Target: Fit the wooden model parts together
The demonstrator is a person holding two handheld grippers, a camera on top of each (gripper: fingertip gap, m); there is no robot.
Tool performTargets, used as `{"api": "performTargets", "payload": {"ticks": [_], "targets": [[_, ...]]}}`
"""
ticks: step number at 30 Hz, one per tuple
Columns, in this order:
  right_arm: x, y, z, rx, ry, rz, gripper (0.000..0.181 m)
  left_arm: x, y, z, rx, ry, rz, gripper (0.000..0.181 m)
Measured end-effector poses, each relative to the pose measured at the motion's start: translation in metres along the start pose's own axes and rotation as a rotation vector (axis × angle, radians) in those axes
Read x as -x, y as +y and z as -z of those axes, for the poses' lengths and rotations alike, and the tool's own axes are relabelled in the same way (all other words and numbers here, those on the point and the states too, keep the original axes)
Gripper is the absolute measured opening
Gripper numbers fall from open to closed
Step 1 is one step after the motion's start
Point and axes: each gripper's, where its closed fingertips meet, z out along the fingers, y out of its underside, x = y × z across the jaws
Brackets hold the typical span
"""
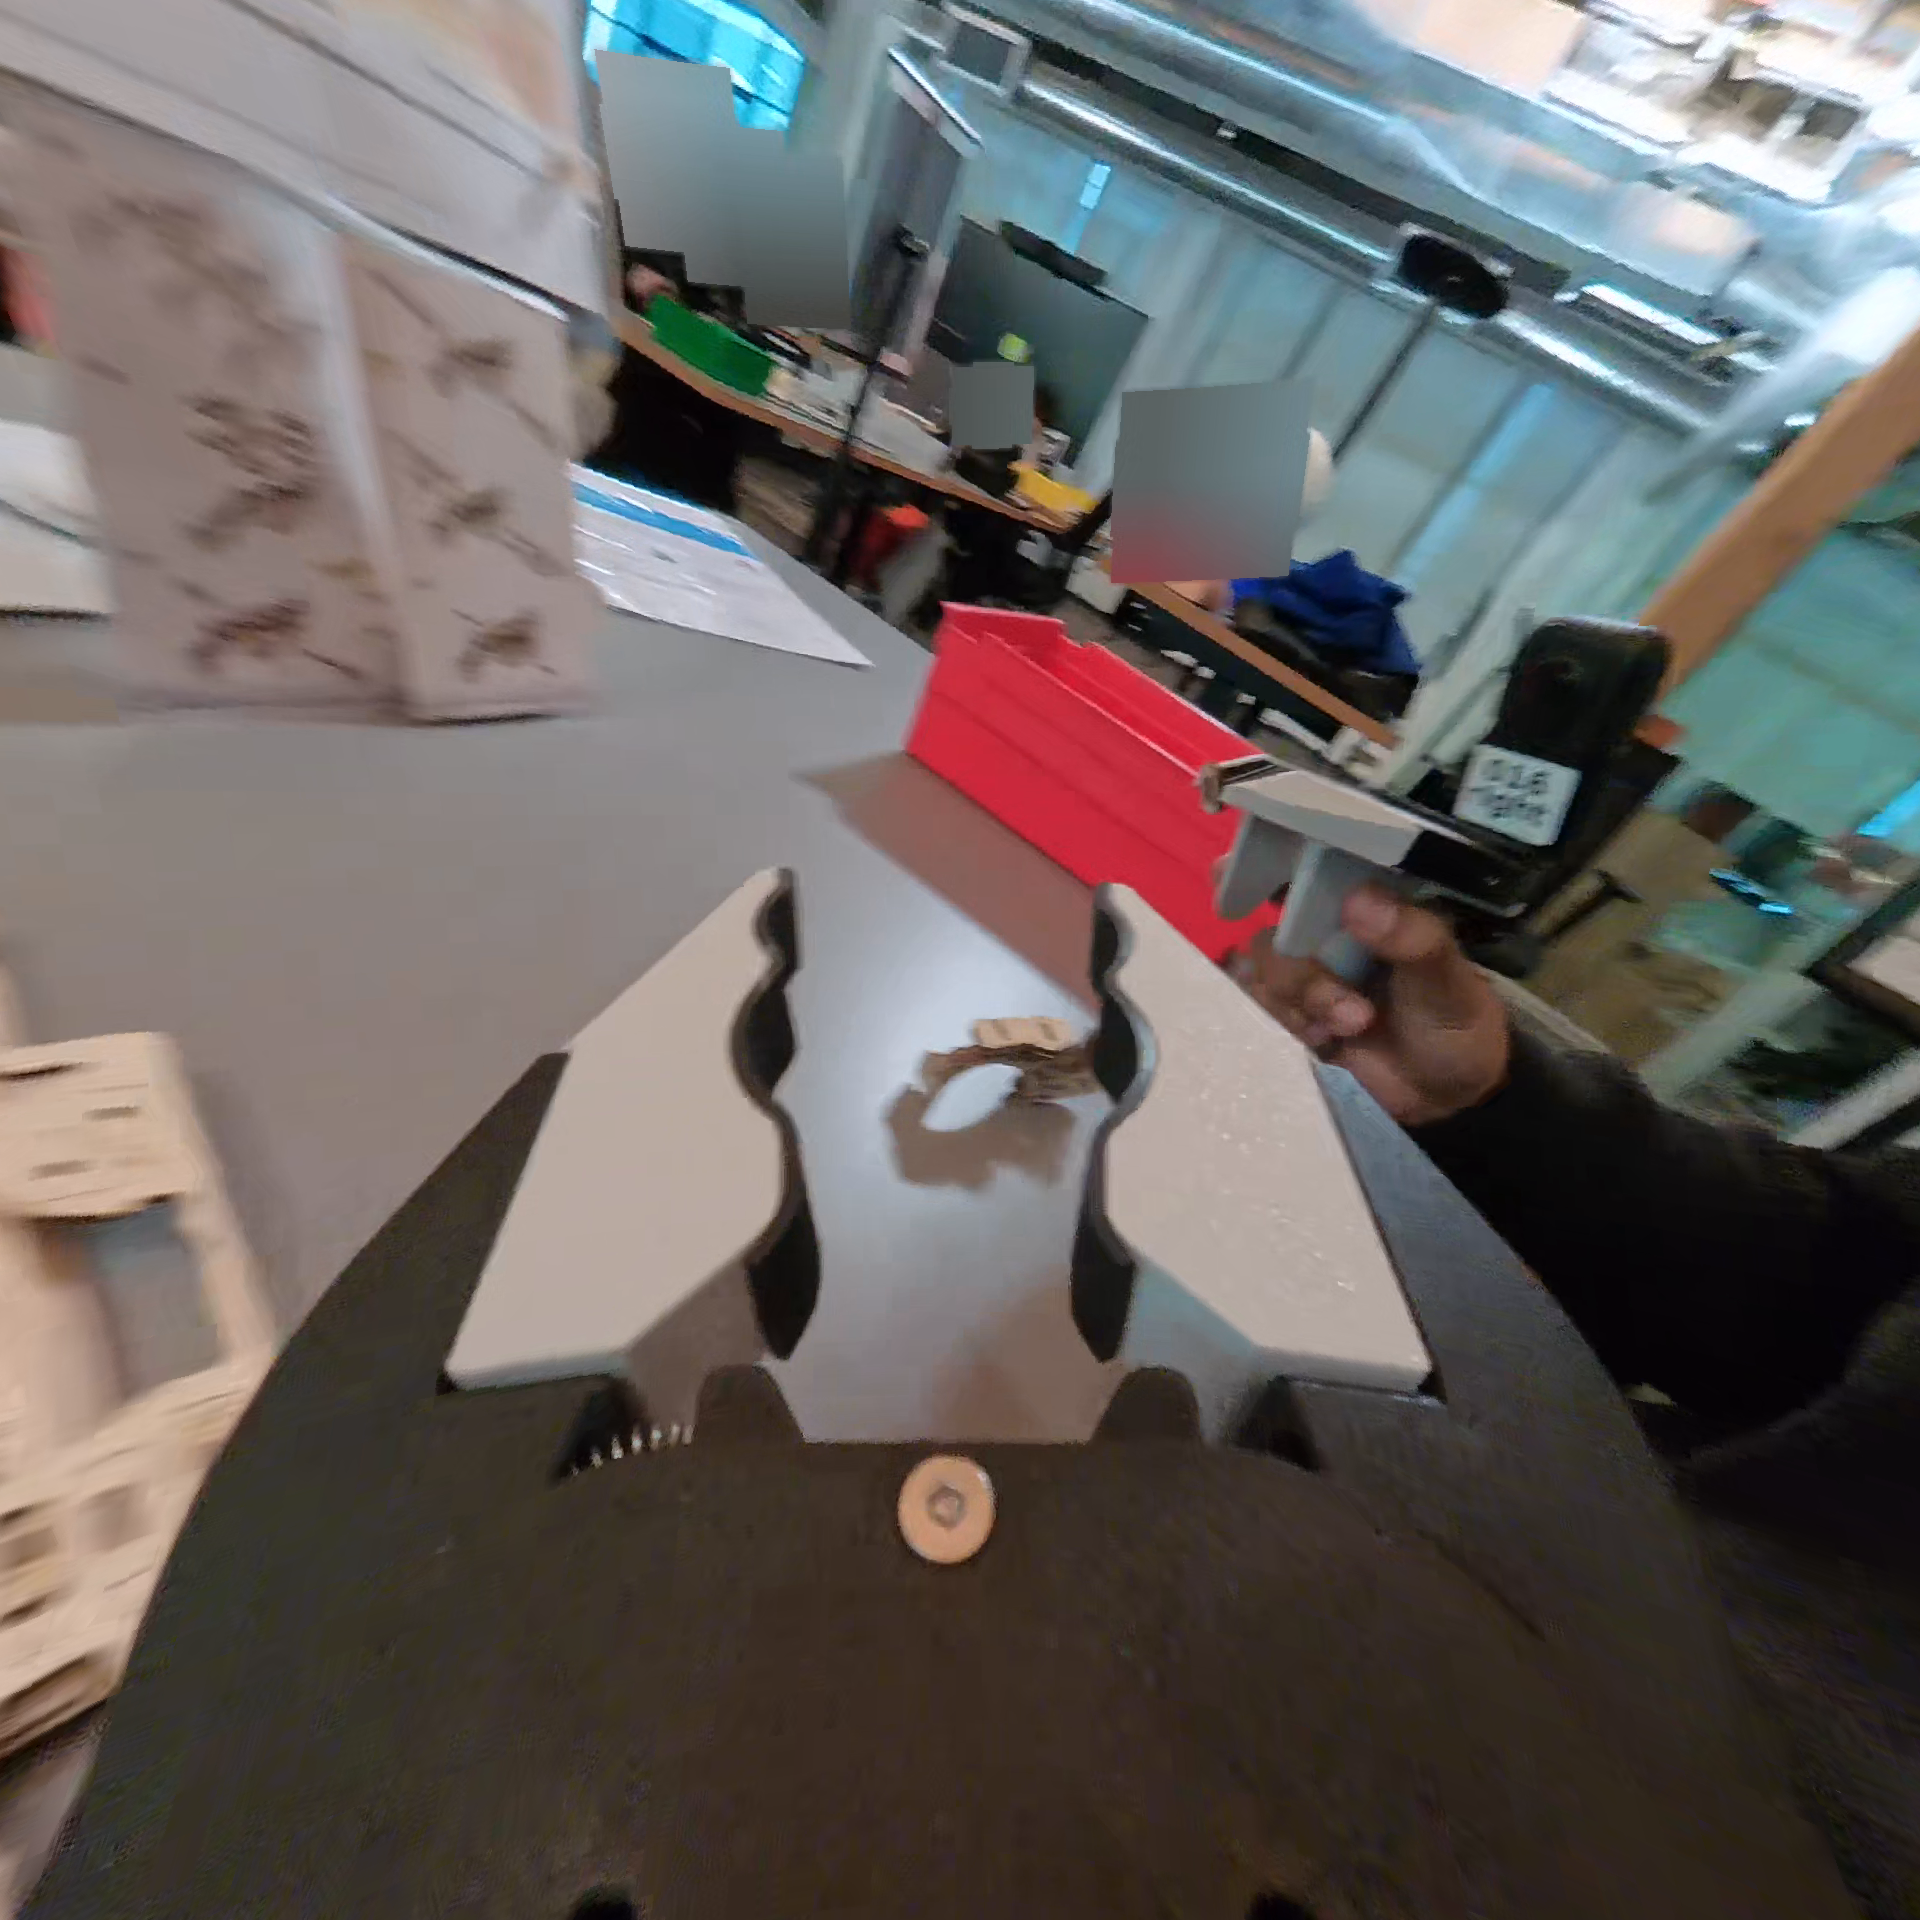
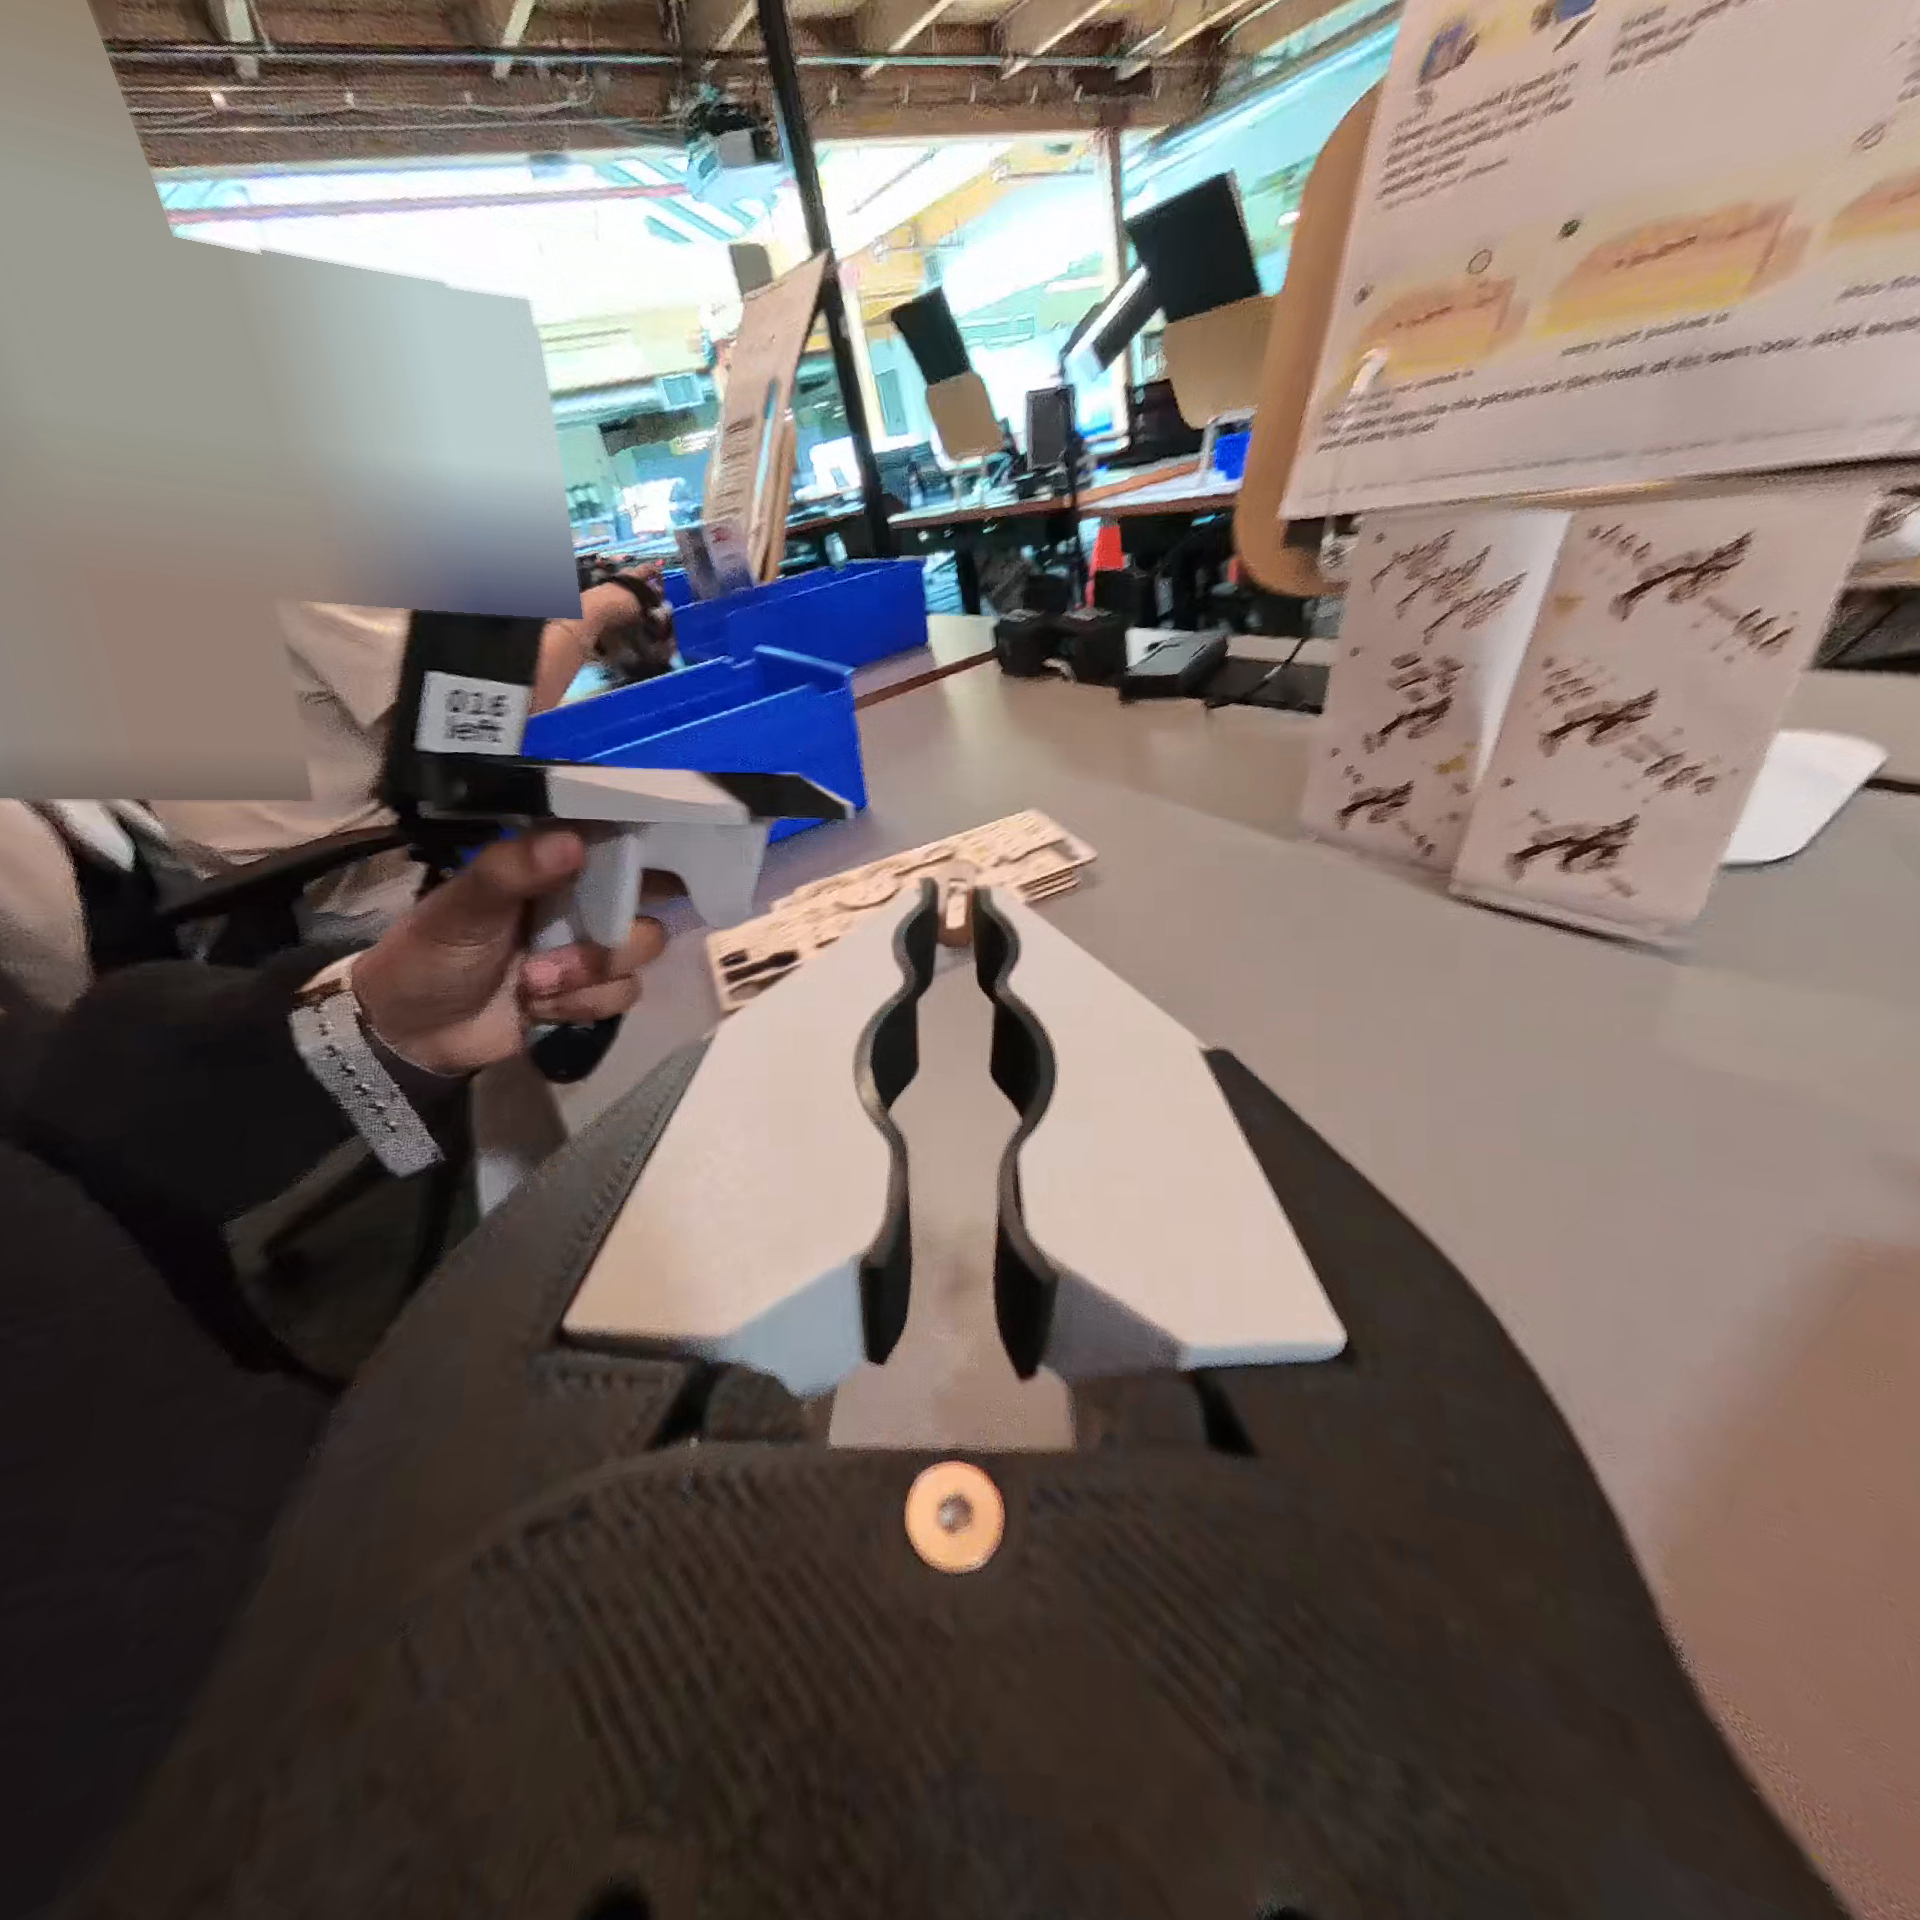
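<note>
Nearest the left wrist camera, the left gripper point(image 1: 940, 914) stands wide apart with nothing held between its grey fingers point(image 1: 665, 1143). Just beyond the gap, close to the right finger, a small wooden piece point(image 1: 1013, 1065) with a round hole lies flat on the grey surface point(image 1: 364, 883), casting a shadow toward the camera. Bare surface stretches ahead to a red bin point(image 1: 1081, 748) near the far edge. At the left edge, blurred wooden sheets point(image 1: 94, 1247) lie close by, and printed boxes point(image 1: 343, 488) stand farther back beside a printed paper point(image 1: 707, 582). To the right, the right gripper point(image 1: 1278, 883) is held off the surface's edge by a hand point(image 1: 1392, 997); its black body bears a white label.

From the right wrist camera, the right gripper point(image 2: 951, 914) is nearly closed, pinching a small wooden part point(image 2: 958, 920) at its very tips. Just past the tips, a stack of wooden sheets point(image 2: 904, 894) lies flat on the surface point(image 2: 1455, 1039). Open surface runs to the right up to printed boxes point(image 2: 1569, 707) under an instruction sheet point(image 2: 1621, 239). On the left, a hand point(image 2: 468, 966) holds the left gripper point(image 2: 727, 852), labelled white, before blue bins point(image 2: 748, 717).
</note>
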Motion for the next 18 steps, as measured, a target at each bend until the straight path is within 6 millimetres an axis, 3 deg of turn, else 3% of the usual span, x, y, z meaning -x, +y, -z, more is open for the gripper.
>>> {"api": "performTargets", "payload": {"ticks": [3, 4, 7, 10, 14, 18], "targets": [[0.02, 0.015, 0.001, 0.033, -0.023, -0.023, 0.006, -0.022, 0.023, -0.018, 0.036, 0.089, 0.125, 0.006], [0.025, 0.015, 0.001, 0.023, -0.038, -0.045, 0.005, -0.029, 0.028, -0.022, 0.043, 0.118, 0.155, 0.0], [0.044, 0.015, -0.005, -0.027, -0.115, -0.188, 0.005, -0.057, 0.037, -0.031, 0.062, 0.239, 0.147, 0.0], [0.052, 0.025, -0.012, -0.01, -0.135, -0.271, 0.005, -0.073, 0.032, -0.031, 0.018, 0.296, 0.136, 0.011], [0.057, 0.033, -0.018, 0.029, -0.146, -0.231, 0.005, -0.073, 0.023, -0.023, -0.03, 0.338, 0.154, 0.014], [0.058, 0.039, -0.023, 0.073, -0.112, -0.104, 0.005, -0.065, 0.029, -0.017, 0.005, 0.368, 0.237, 0.006]]}}
